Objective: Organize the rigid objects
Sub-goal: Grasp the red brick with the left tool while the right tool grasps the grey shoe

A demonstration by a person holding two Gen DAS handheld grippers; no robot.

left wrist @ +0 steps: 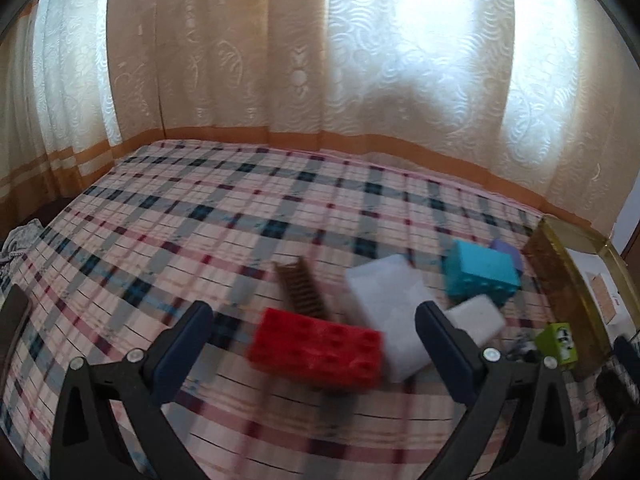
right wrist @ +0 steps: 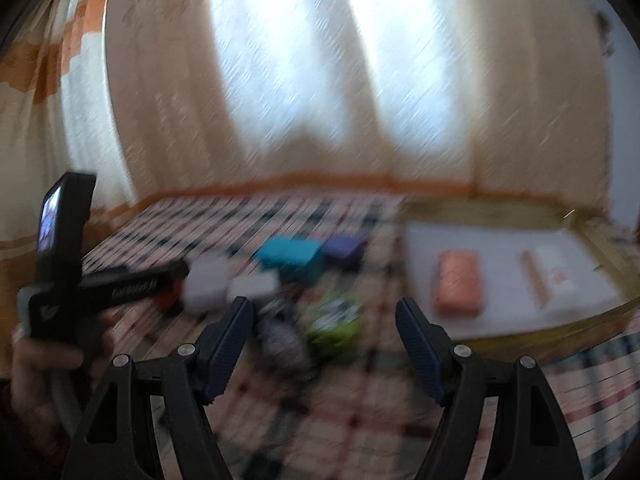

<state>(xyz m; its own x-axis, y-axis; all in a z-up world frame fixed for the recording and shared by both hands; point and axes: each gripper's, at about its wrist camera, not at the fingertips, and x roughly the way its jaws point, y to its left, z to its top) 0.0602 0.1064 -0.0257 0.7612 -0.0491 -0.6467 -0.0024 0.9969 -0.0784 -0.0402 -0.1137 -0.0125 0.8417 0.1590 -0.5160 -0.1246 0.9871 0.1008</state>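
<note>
Barely begun, I judge: the gold-rimmed tray (right wrist: 600,236) holds only an orange flat block (right wrist: 459,286) and a thin wooden stick (right wrist: 534,278), while the red studded brick (left wrist: 318,346), teal studded brick (left wrist: 482,272), purple block (left wrist: 508,251), white foam blocks (left wrist: 386,300), brown comb-like piece (left wrist: 302,286) and small green box (left wrist: 558,343) lie loose on the plaid bedspread (left wrist: 200,220) beside it. Left gripper (left wrist: 314,334) and right gripper (right wrist: 324,334) both hover with jaws apart, empty; the clutter crowds each pick

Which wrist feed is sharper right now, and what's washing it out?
Left wrist view is sharper: red block and teal block only slightly smeared. Right wrist view is heavily motion-blurred; green box barely readable. Both have backlit curtain glare and fisheye bending.
</note>
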